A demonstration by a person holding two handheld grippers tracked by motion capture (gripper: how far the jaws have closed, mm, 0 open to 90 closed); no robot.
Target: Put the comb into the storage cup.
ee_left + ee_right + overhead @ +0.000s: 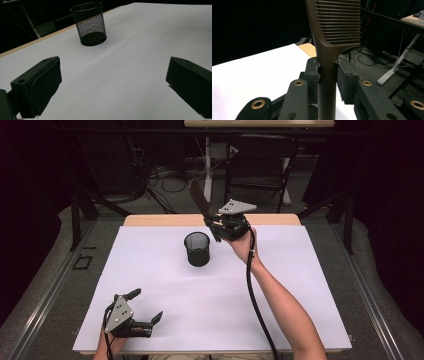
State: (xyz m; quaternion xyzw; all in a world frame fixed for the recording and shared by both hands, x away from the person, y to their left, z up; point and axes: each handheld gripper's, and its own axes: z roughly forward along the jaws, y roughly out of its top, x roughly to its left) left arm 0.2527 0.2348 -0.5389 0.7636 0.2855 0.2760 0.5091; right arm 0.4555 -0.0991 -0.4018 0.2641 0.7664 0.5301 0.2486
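From the high view, the right gripper (pixel 212 222) lifts a brown comb (pixel 199 197) just behind and right of the mesh cup (pixel 197 248); the left gripper (pixel 145 306) rests well in front of the cup. In the left gripper view its jaws stand wide apart, empty. In the right gripper view the jaws clamp the comb's (pixel 332 37) handle below the teeth; it looks light, stiff and slick, best held there.

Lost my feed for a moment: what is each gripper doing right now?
Left gripper: open, holding nothing, low over the table.
Right gripper: shut on the comb handle, raised beside the mesh cup.
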